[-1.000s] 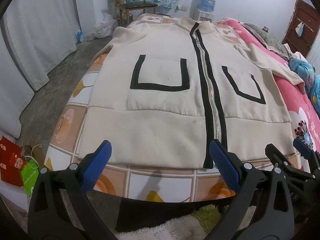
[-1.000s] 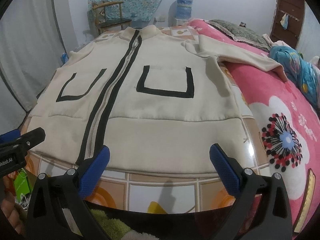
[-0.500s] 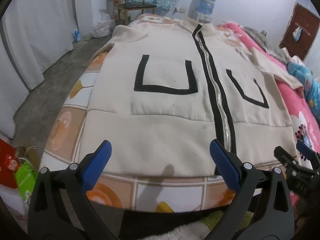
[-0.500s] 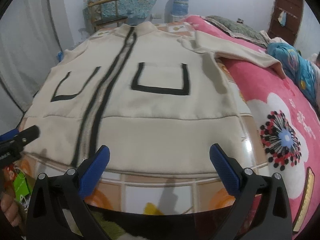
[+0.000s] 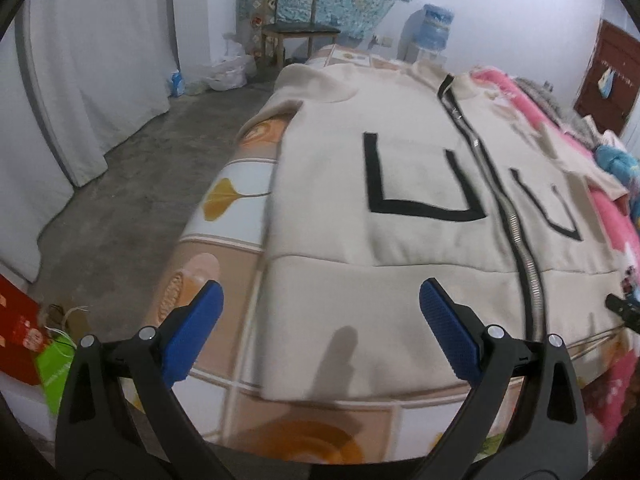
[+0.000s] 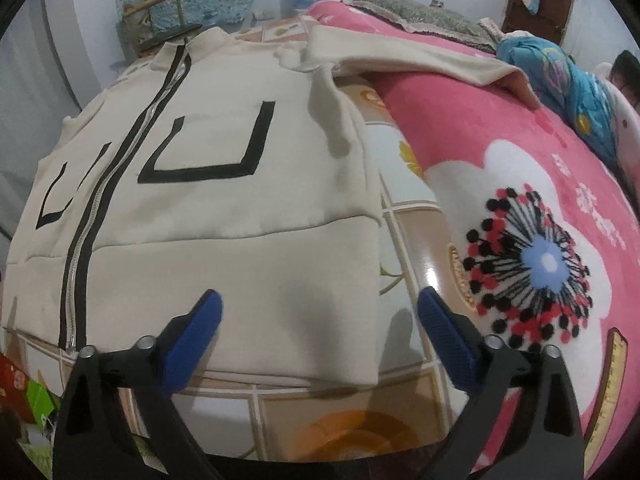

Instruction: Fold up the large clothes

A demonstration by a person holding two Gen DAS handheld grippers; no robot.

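Lying flat, jacket [image 5: 400, 280] hem corners sit under spread left tongs [image 5: 320, 334]; right tongs [image 6: 318, 332] closing, empty.

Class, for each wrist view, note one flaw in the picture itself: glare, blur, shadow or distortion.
Left wrist view: fisheye bends the room, and the jacket is slightly motion-blurred. Right wrist view: glare glints on the glossy mat; soft shadows fall on the jacket's hem.

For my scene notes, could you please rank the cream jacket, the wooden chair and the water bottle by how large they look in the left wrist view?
1. Cream jacket, largest by far; it is also nearest.
2. Wooden chair.
3. Water bottle, smallest; both stand far back, so their true sizes stay unsure.
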